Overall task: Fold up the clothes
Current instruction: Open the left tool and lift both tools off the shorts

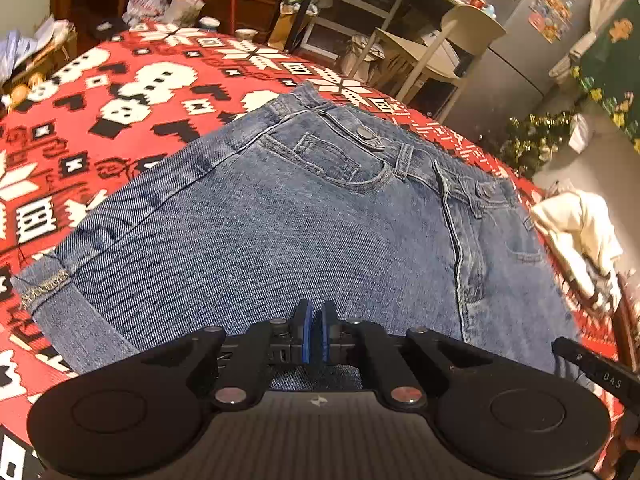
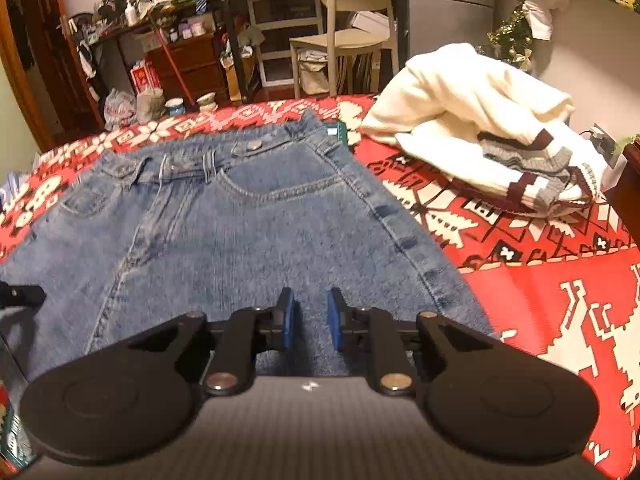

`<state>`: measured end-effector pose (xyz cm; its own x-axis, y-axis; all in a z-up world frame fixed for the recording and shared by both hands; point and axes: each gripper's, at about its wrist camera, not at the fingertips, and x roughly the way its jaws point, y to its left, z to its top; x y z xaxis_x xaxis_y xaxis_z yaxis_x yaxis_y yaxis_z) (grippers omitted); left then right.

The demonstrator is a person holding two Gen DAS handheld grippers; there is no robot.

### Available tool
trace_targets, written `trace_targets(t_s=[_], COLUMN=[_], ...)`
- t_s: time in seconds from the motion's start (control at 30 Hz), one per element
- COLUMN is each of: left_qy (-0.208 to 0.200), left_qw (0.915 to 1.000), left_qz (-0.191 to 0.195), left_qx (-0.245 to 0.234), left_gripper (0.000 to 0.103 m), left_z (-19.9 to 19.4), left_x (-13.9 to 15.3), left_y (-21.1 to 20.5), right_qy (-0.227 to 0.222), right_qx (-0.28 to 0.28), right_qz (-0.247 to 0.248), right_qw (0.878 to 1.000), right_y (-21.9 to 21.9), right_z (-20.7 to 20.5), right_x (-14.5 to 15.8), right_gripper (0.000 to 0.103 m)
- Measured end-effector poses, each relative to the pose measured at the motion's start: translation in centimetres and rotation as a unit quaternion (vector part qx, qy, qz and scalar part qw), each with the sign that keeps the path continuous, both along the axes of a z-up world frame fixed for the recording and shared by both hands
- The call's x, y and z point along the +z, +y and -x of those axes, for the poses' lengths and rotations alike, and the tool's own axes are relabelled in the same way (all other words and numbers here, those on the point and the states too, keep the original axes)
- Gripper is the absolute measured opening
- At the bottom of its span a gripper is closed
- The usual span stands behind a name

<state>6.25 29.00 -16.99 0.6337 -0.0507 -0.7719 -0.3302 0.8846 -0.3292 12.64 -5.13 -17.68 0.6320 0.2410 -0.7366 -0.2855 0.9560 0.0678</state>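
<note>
Lying folded on the red, white and black patterned blanket, the faded blue denim jeans sit directly beneath the left gripper, its blue pads a sliver apart on nothing, and the right gripper, jaws partly open and empty. The hem edge at the jeans' left may slip and skew the next fold if only the top layer gets pinched. Right of the jeans, a cream knitted sweater pile crowds the blanket; a beige chair stands beyond.

One pair of jeans, one pile of cream knitwear at upper right, one chair, two grippers.
</note>
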Motion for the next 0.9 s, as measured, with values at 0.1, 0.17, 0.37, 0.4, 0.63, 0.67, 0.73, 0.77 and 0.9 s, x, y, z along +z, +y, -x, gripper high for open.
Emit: trace_targets(t_s=[0.1,0.17,0.37,0.4,0.63,0.67,0.73,0.77,0.9], left_qy=[0.001,0.002,0.016,0.02,0.03,0.023,0.01,0.004,0.002], left_qw=[1.0,0.9999,0.9993,0.9991,0.9982,0.9983,0.9985,0.9984,0.9983], left_qz=[-0.001,0.007,0.023,0.025,0.035,0.034,0.035,0.038,0.04], left_qx=[0.004,0.011,0.026,0.027,0.039,0.04,0.042,0.041,0.041], left_gripper=[0.007,0.007,0.008,0.008,0.009,0.009,0.013,0.014,0.014], left_z=[0.2,0.5,1.7,1.9,3.0,3.1,3.3,3.3,3.0], left_x=[0.0,0.0,0.1,0.1,0.5,0.7,1.1,1.2,1.0], left_y=[0.2,0.5,1.3,1.4,2.0,2.0,2.1,2.1,2.2], right_qy=[0.001,0.003,0.029,0.032,0.054,0.054,0.05,0.047,0.036], right_qx=[0.012,0.017,0.033,0.038,0.067,0.066,0.061,0.059,0.047], right_qz=[0.017,0.025,0.047,0.052,0.067,0.058,0.026,0.012,-0.017], right_qw=[1.0,1.0,0.998,0.997,0.994,0.995,0.997,0.997,0.998], right_y=[0.5,0.6,0.1,0.1,-0.4,-0.6,-1.2,-1.5,-2.3], right_z=[0.3,0.7,2.0,2.2,3.7,3.9,4.1,4.0,2.9], right_x=[-0.4,-0.5,-0.4,-0.3,0.6,0.9,1.7,2.0,2.6], right_gripper=[0.027,0.033,0.041,0.041,0.038,0.038,0.038,0.038,0.029])
